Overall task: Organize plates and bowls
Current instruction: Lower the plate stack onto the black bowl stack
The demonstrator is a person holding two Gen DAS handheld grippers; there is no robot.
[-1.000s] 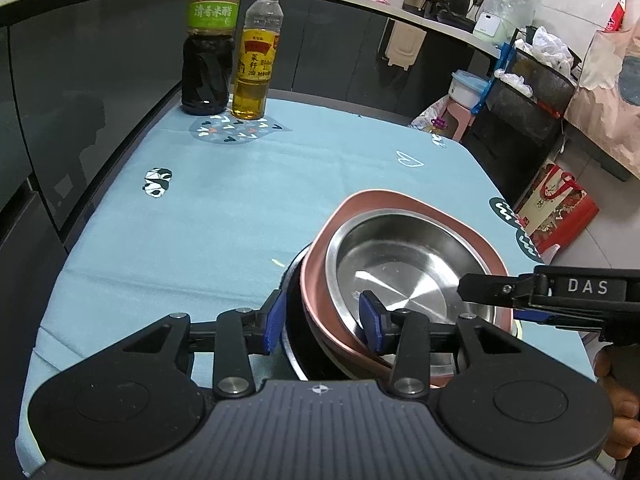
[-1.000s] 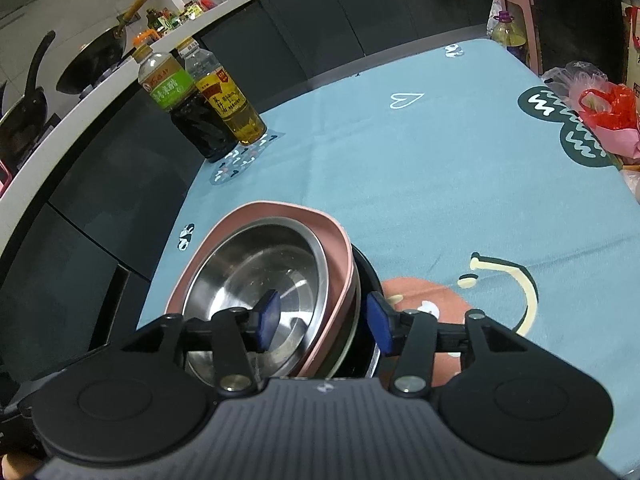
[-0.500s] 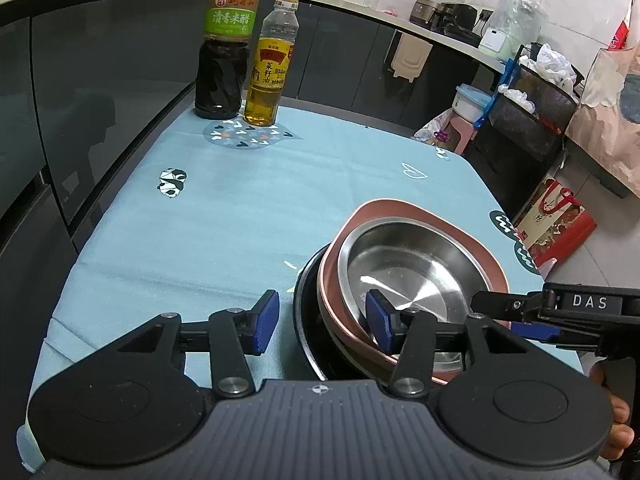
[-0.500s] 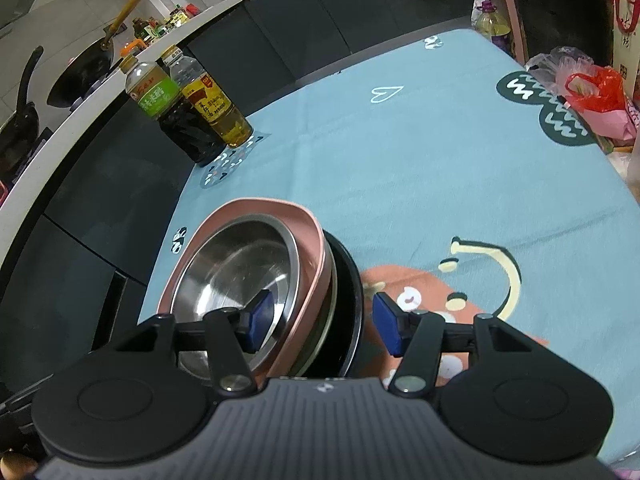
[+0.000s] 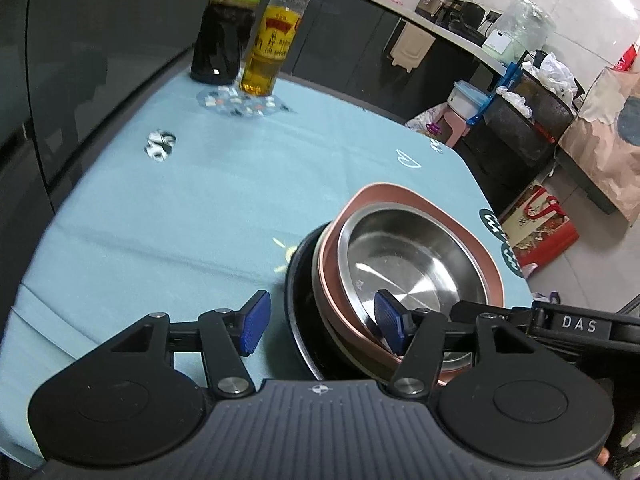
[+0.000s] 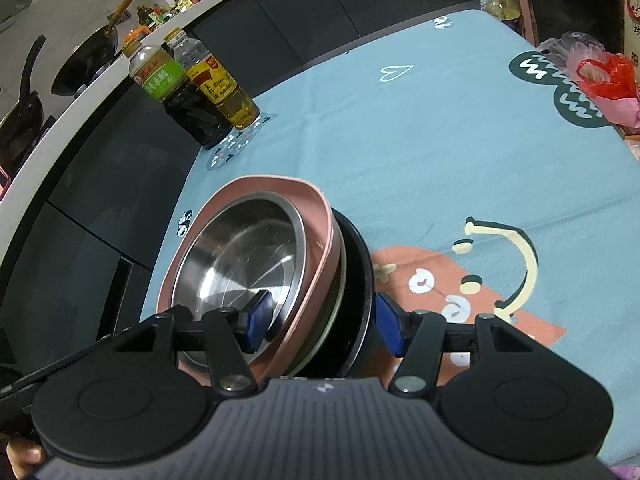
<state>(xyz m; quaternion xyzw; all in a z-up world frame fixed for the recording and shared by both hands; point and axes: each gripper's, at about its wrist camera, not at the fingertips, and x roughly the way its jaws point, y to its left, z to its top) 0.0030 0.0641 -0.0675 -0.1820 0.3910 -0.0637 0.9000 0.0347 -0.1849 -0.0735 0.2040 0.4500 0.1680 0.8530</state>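
Observation:
A steel bowl (image 5: 412, 256) (image 6: 240, 256) sits nested in a pink square-ish dish (image 5: 400, 192) (image 6: 272, 180), which rests in a black dish (image 5: 298, 280) (image 6: 356, 264) on the blue tablecloth. My left gripper (image 5: 322, 327) straddles the stack's near left rim, jaws opening. One pad hangs inside the steel bowl and the other over the cloth, neither pressing. My right gripper (image 6: 325, 324) straddles the opposite rim, jaws also opening, with one pad in the steel bowl and the other just outside the black dish. Its arm (image 5: 576, 324) shows in the left wrist view.
Two bottles, one dark (image 5: 224, 28) (image 6: 180, 92) and one of yellow oil (image 5: 276, 40) (image 6: 224, 88), stand at the table's far corner by a dark cabinet. A wok (image 6: 88, 60) sits on the counter. Bags (image 5: 540, 224) lie on the floor past the table's right edge.
Both grippers' jaws have spread wider and come off the rims of the stacked dishes. The stack has stayed in place on the cloth.

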